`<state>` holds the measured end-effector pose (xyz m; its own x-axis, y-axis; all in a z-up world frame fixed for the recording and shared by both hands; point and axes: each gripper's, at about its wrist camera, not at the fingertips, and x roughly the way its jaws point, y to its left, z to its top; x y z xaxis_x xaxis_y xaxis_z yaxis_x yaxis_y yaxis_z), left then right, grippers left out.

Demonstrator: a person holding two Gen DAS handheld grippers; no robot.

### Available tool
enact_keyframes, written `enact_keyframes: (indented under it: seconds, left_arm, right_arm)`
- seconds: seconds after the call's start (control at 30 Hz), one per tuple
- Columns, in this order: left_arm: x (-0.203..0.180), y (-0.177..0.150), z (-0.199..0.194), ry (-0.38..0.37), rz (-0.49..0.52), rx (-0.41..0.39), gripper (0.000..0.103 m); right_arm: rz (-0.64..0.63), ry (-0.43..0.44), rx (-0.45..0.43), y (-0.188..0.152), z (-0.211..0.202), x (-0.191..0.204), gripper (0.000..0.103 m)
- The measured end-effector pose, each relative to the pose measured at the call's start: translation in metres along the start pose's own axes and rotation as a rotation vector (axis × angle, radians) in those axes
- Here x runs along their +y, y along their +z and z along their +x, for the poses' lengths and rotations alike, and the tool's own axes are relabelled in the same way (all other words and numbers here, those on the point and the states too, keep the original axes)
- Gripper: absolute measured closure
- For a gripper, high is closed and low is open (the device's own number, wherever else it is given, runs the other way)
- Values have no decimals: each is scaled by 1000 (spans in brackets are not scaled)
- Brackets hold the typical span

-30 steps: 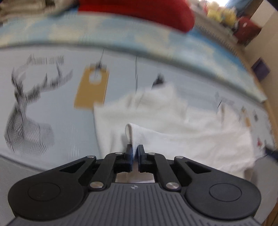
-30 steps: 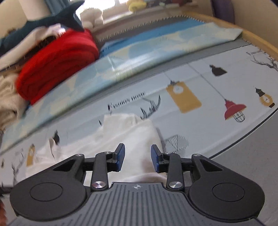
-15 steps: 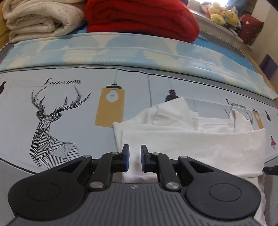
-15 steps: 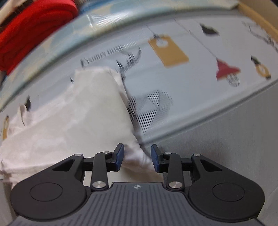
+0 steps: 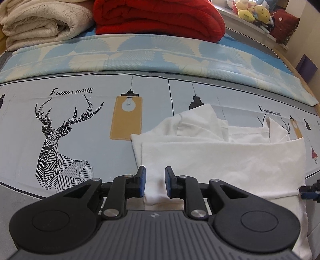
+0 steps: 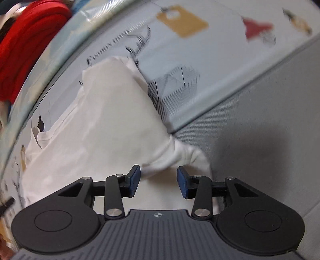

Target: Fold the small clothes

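Observation:
A small white garment lies folded on the printed bed sheet, its sleeves and collar bunched at the far edge. My left gripper hovers over the garment's near left corner. Its jaws are opening, and a fold of white cloth lies between the blue pads without being pressed. My right gripper points down over the garment's other end. Its jaws are also opening, with crumpled cloth lying under the gap and nothing pinched. The right gripper's fingertips peek in at the right edge of the left wrist view.
A red blanket and a cream blanket are stacked at the far side, behind a blue leaf-patterned cover. Plush toys sit on a ledge at the back right. A grey border runs along the sheet's near edge.
My left jaws, shut on a lifted fold a second ago, have parted and the cloth now lies flat. My right gripper has sunk toward the garment, rolled, and its jaws stand wider.

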<state>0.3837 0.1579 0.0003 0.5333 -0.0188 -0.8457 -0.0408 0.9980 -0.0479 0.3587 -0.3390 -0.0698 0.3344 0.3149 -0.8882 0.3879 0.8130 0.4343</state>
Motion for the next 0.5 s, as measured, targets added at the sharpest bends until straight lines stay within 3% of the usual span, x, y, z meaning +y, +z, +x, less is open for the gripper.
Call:
enact_keyframes:
  seconds: [0.07, 0.13, 0.2, 0.27, 0.4, 0.5]
  left_arm:
    - [0, 0, -1, 0, -1, -2, 81]
    - [-1, 0, -1, 0, 4, -4, 81]
    - [-2, -1, -1, -1, 10, -3, 81]
    - [-3, -1, 1, -6, 15, 4, 81]
    - [-9, -4, 4, -31, 46, 25, 81]
    - [-13, -5, 5, -59, 53, 31, 81]
  right_arm:
    - [39, 20, -27, 1, 1, -3, 62]
    - [125, 48, -66, 3, -3, -10, 86]
    - [214, 74, -91, 4, -7, -19, 97]
    - [289, 95, -111, 4, -14, -27, 98]
    - [373, 26, -223, 3, -35, -39, 99]
    - [347, 60, -121, 6, -24, -41, 96]
